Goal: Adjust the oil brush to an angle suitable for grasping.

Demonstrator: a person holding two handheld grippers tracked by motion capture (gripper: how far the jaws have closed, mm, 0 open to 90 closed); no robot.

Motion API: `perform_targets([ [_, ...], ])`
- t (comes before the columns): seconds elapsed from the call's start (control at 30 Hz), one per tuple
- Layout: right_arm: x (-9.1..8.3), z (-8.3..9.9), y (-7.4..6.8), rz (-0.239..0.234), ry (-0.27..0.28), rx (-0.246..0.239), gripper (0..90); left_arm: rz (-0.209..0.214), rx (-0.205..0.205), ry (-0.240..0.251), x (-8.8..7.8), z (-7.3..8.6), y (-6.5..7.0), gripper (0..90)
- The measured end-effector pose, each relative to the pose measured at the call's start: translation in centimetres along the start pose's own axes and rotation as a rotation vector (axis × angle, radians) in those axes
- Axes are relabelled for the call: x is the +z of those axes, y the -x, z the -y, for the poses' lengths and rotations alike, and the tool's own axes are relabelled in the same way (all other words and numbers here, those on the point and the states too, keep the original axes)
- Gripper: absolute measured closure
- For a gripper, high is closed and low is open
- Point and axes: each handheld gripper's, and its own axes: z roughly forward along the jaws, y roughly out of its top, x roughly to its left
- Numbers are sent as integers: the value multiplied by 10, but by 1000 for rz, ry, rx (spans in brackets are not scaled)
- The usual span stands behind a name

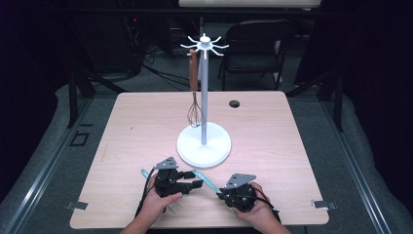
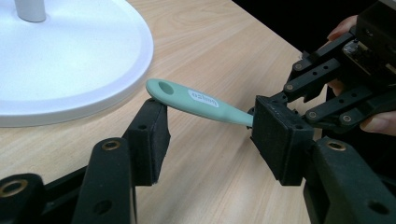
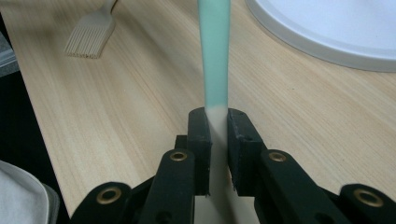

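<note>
Hidden between the right gripper (image 3: pixel 218 140) pads — working end of the mint-handled utensil (image 3: pixel 214 51); handle tip cut off at top edge.

Both grippers are matte black linkage units. The left gripper (image 1: pixel 192 184), nearer the white stand base (image 1: pixel 203 145), carries a grey three-cornered plate on top, a black cable trailing off its rear, and square foam-like black pads (image 2: pixel 150 140) on jaw arms with brass-ringed pivot holes. The right gripper (image 1: pixel 220 194), farther from that base, bears the same grey plate, brass-ringed pivots and bare screw holes along its links. Forearms bare, no sleeves visible.
</note>
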Motion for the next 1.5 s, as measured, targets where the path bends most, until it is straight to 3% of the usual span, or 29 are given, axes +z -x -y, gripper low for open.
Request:
perform_targets([
  [0.37, 4, -9, -6, 12, 55, -6, 809, -16, -70, 12, 2, -1, -1, 509],
  [0.77, 12, -26, -6, 33, 116, 25, 809, 13, -72, 10, 7, -4, 4, 591],
  [1.07, 17, -29, -8, 45, 141, 36, 808, 19, -82, 36, 5, -9, 5, 652],
  [1.5, 14, -31, -3, 70, 174, 78, 808, -10, -112, 66, 14, -18, 9, 722],
])
